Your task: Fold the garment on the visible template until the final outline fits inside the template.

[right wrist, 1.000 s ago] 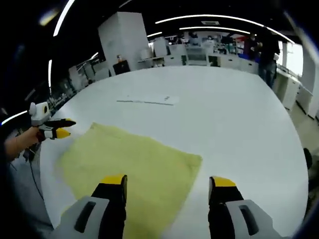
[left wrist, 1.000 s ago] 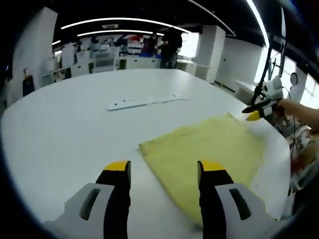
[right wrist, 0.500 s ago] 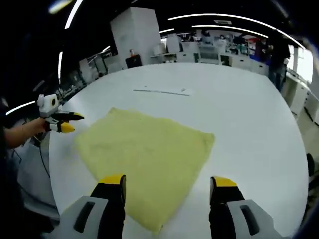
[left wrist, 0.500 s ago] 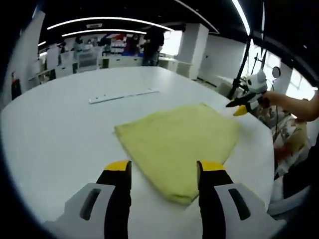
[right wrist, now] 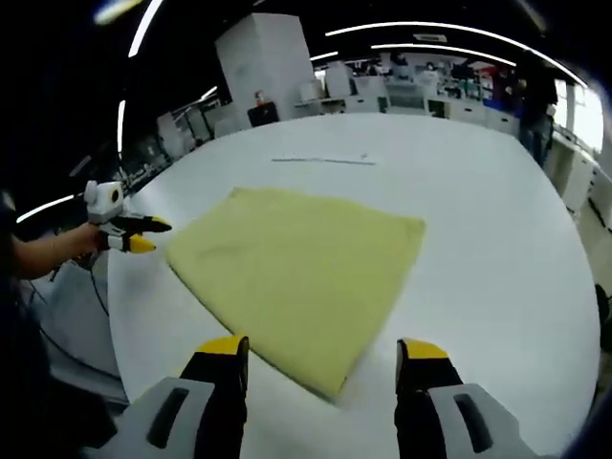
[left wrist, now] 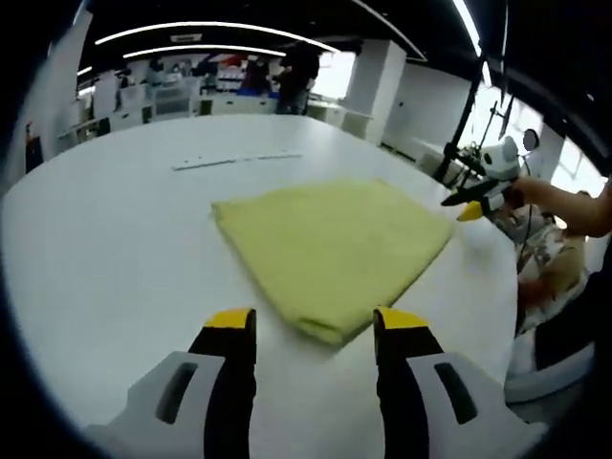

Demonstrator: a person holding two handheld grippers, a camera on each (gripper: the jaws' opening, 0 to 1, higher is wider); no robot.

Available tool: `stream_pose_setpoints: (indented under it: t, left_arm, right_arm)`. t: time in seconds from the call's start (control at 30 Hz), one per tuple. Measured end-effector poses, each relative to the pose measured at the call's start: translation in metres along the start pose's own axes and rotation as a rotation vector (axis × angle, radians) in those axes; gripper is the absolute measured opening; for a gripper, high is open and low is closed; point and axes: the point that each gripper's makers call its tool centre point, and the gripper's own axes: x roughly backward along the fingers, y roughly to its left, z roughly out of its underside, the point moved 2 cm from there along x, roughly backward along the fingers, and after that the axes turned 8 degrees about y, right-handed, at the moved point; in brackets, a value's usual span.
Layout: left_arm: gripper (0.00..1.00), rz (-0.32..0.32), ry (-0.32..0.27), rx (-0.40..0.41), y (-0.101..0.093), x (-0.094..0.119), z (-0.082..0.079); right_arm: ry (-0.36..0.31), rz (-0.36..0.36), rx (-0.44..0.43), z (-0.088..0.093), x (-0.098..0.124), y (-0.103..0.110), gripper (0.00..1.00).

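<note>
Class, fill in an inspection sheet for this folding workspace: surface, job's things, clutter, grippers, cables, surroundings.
Surface: white table, broad and smooth.
Job's things: yellow garment lying flat, folded; no template outline can be made out.
Clutter: thin white strip beyond the garment.
Grippers: left gripper open, empty, near the garment's corner; right gripper open, empty.
Cables: some hang off the table edge near the person's hand.
Surroundings: large room, ceiling light strips, desks, people standing far off.

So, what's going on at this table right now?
A person holds a hand-held gripper in each hand over a white table. A yellow cloth lies flat on it, apparently folded. The left hand-held gripper and right hand-held gripper are both open, hovering off the cloth and gripping nothing.
</note>
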Motion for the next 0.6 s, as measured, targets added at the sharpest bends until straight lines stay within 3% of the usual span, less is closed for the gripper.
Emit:
stream_pose_setpoints:
  t: [0.13,0.4,0.6]
  left_arm:
    - [0.36,0.012,0.009,0.035,-0.001,-0.003,0.010]
    - [0.23,0.039,-0.028,0.125,-0.003,-0.009,0.015]
    - [0.13,0.072,-0.050,0.181,-0.006,-0.013,0.016]
  right_arm:
    - [0.011,-0.004,-0.002,0.012,-0.003,0.002,0.53]
    - [0.024,-0.007,-0.025,0.029,-0.007,0.000,0.37]
    - [0.007,0.002,-0.055,0.032,-0.008,-0.002,0.29]
